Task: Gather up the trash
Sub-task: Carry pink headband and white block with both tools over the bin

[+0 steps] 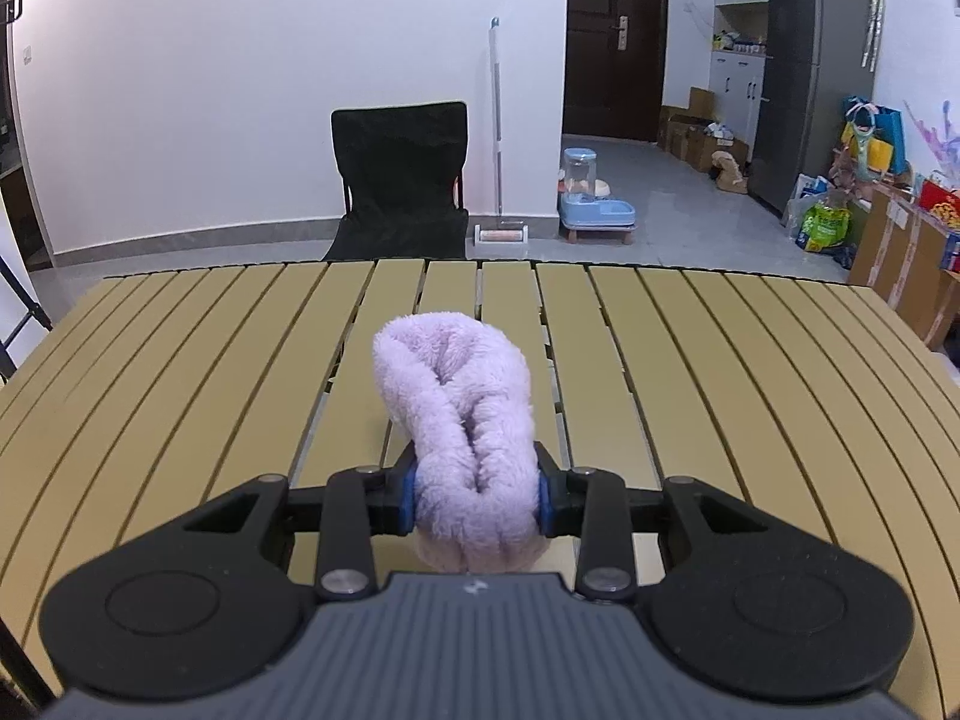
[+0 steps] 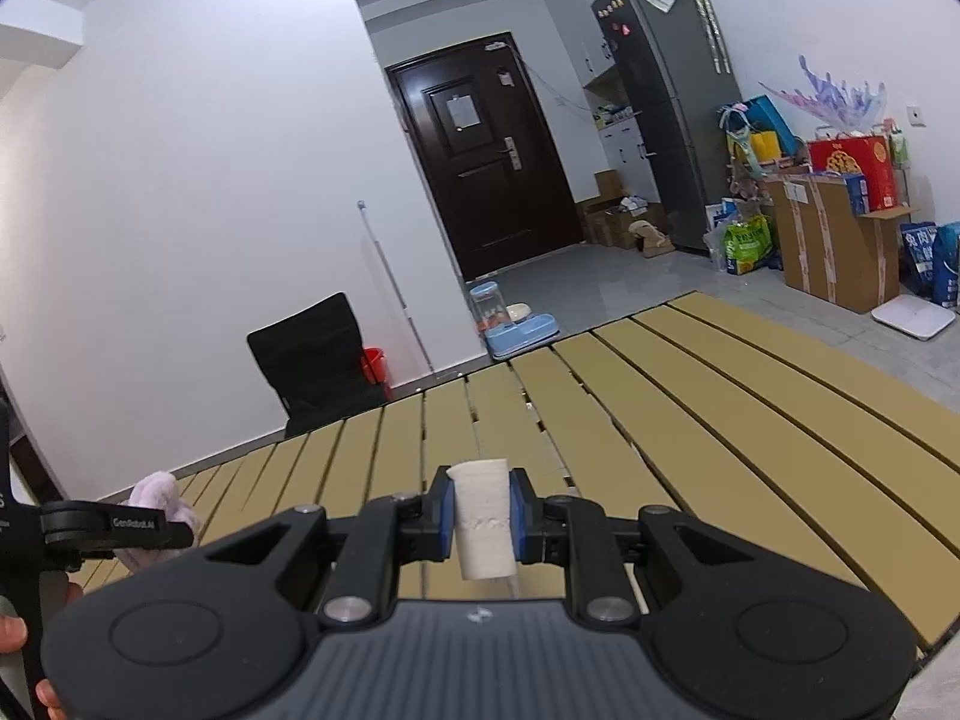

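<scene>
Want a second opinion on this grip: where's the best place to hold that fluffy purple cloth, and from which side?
As now: the left gripper pinches the purple cloth across its bunched near end, fingers on either side, coming from the near edge of the table. The folds gather into a narrow neck there, while the far end is bulky and loose.

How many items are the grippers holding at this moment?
2. A lilac fluffy cloth is clamped in the left gripper; a white paper roll in the right gripper. Nothing else held shows.

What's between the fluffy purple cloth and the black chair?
Only bare tan slatted table between the fluffy purple cloth and black folding chair, in the left wrist view.
</scene>
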### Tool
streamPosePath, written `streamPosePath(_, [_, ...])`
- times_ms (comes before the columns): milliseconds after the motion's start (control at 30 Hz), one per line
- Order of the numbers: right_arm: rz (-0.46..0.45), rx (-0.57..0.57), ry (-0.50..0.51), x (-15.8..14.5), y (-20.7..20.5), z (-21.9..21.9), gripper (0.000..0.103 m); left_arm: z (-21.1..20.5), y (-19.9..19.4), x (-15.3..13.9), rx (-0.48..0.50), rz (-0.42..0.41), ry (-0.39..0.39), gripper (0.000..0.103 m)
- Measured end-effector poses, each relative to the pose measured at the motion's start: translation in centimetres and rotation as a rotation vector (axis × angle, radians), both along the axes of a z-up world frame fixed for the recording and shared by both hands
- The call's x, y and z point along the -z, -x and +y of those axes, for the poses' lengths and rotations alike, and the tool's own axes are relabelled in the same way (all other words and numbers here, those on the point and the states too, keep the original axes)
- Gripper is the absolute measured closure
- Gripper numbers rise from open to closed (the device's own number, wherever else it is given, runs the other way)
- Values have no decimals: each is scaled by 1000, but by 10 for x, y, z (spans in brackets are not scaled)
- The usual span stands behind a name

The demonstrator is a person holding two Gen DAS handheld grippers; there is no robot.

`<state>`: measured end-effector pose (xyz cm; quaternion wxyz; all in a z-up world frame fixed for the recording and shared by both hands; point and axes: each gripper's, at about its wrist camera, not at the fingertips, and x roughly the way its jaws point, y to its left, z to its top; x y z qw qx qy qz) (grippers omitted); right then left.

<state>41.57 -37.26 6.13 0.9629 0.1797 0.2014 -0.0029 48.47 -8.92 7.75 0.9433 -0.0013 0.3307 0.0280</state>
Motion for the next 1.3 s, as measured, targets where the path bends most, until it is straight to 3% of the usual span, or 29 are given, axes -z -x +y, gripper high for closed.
streamPosePath(700, [6,-147,64,-24,111,64,86,10,145,-26,105,-54,17,68])
streamPosePath(1300, [80,-299,88,11,190,121,86,32,248,14,180,-14,19,68])
